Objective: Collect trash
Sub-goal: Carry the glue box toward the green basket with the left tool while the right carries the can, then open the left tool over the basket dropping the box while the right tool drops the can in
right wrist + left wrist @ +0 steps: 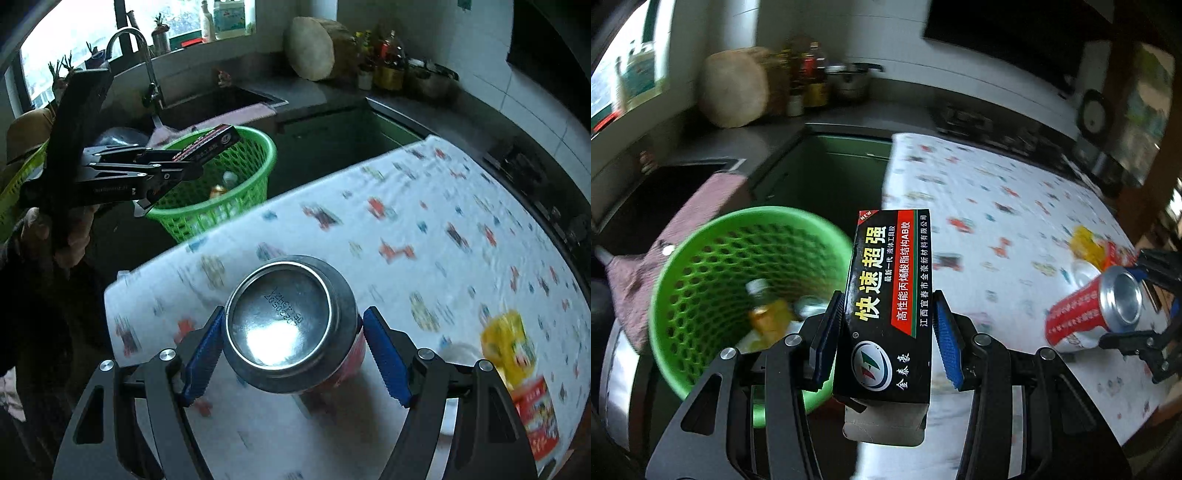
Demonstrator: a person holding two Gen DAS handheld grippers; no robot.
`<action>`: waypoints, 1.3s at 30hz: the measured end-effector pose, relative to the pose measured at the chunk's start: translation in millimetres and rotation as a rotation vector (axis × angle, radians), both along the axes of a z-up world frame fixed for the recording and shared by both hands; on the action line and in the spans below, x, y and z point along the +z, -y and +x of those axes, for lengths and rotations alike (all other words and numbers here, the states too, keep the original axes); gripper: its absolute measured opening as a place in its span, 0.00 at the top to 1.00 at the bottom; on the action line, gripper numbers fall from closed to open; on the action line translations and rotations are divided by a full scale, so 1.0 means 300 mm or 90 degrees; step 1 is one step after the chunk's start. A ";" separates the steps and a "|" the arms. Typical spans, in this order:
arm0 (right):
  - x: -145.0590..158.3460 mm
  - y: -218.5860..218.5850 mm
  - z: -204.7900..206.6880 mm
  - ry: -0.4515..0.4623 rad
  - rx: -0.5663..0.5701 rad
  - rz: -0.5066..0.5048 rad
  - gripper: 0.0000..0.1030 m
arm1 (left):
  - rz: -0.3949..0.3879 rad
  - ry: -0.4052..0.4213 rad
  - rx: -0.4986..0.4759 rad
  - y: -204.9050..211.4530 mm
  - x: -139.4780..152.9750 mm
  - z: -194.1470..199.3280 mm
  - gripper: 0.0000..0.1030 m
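Observation:
My left gripper is shut on a black glue box with yellow lettering, held upright between the blue pads. A green mesh basket stands below and to its left, with a bottle and other trash inside. In the right wrist view the left gripper holds the box above the basket's rim. My right gripper is shut on a red drink can, its silver bottom facing the camera, over the table. The left wrist view shows the can in the right gripper at the far right.
A table with a white patterned cloth carries a yellow wrapper and a red package at its right end. Behind are a sink with a faucet, a pink cloth, a wooden block, bottles and a pot.

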State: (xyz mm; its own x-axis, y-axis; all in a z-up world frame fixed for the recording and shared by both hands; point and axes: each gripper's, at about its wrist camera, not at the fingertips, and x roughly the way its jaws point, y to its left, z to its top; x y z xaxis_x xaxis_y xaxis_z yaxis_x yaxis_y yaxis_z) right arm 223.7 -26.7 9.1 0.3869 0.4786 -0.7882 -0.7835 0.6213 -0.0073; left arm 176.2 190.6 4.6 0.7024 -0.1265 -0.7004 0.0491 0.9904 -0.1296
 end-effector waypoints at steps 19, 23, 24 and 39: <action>0.061 -0.432 0.063 -0.033 0.050 0.123 0.30 | -0.038 -0.055 0.153 -0.397 -0.145 0.037 0.47; 0.058 -0.487 0.079 -0.041 0.048 0.147 0.30 | -0.049 -0.053 0.165 -0.428 -0.152 0.004 0.44; 0.061 -0.498 0.084 -0.042 0.048 0.153 0.30 | -0.051 -0.053 0.168 -0.435 -0.153 -0.001 0.44; 0.005 -0.690 0.104 -0.075 0.053 0.192 0.30 | -0.072 -0.056 0.193 -0.488 -0.187 -0.077 0.44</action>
